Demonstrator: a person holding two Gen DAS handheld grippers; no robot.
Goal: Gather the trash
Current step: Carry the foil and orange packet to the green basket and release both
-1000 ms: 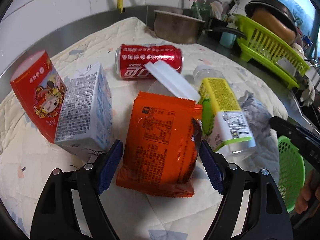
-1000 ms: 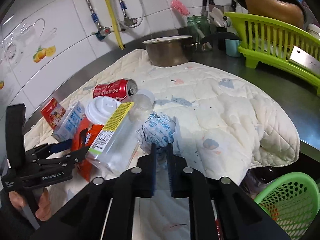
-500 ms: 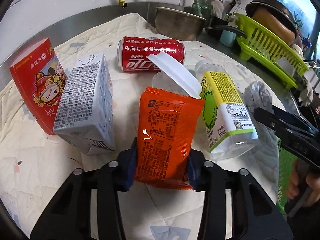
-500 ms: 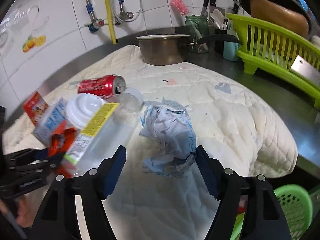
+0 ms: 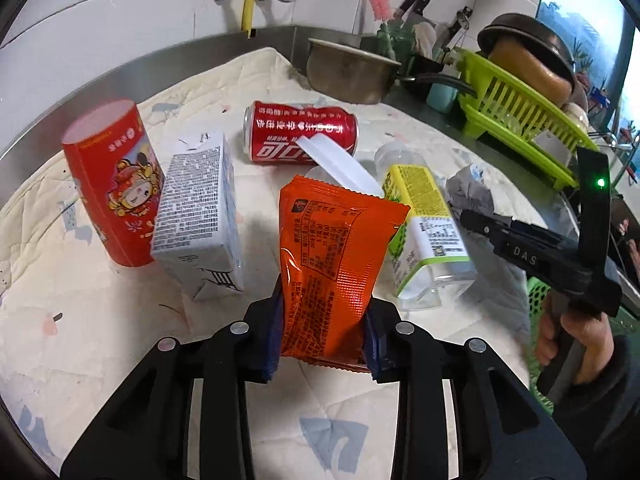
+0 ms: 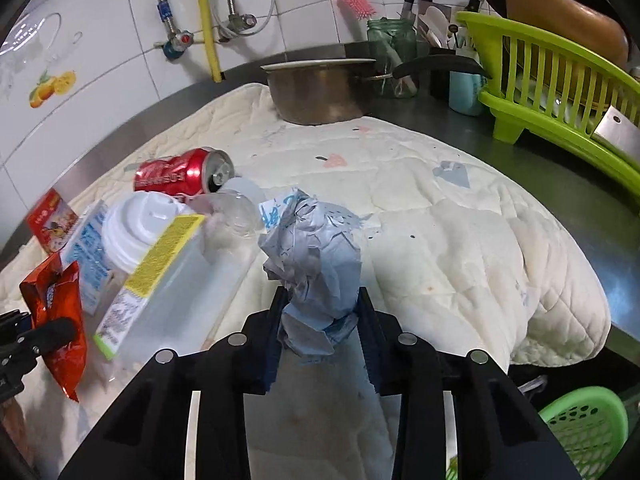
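My left gripper (image 5: 324,320) is closing, its blue pads pressing both sides of an orange snack packet (image 5: 336,256) that stands tilted up off the quilted cloth (image 5: 100,320). In the right wrist view my right gripper (image 6: 320,308) is closing too, pads against a crumpled blue-grey paper wad (image 6: 316,248). Loose on the cloth lie a red soda can (image 5: 300,136), a white carton (image 5: 200,216), a red paper cup (image 5: 116,184), a clear bottle with a yellow-green label (image 5: 424,232) and a white lid (image 5: 340,164).
A green perforated basket (image 6: 588,424) sits below the counter edge at lower right. A steel pot (image 6: 320,92) and a green dish rack (image 6: 560,92) stand at the back and right. A person's hand (image 5: 568,340) holds the right gripper's handle.
The left jaws shut on the orange packet and raised it slightly. The right jaws opened wide, moved forward over the paper wad and closed around it.
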